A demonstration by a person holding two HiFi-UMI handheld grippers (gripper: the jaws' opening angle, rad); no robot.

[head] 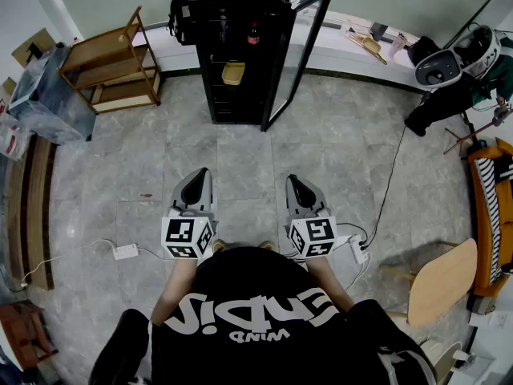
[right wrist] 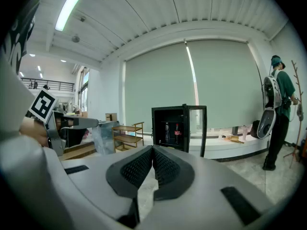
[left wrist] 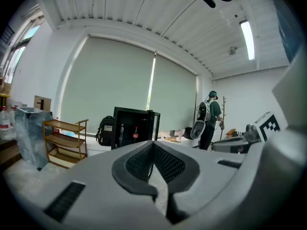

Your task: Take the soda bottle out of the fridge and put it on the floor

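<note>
A black fridge [head: 232,54] stands at the far end of the tiled floor with its glass door [head: 298,54] swung open to the right. A soda bottle [head: 254,34] with a red label stands upright on an upper shelf inside. The bottle also shows in the left gripper view [left wrist: 136,134] and the right gripper view [right wrist: 177,133], beside a clear bottle [right wrist: 167,132]. My left gripper [head: 200,173] and right gripper [head: 294,180] are held side by side close to my body, pointing at the fridge from well short of it. Both are shut with nothing between the pads.
A wooden shelf rack [head: 108,66] and a plastic-wrapped bin [head: 44,95] stand left of the fridge, with a black backpack [head: 180,10] behind. A person [head: 453,79] stands at the far right. A wooden chair [head: 441,283], a power strip [head: 126,252] and cables lie near me.
</note>
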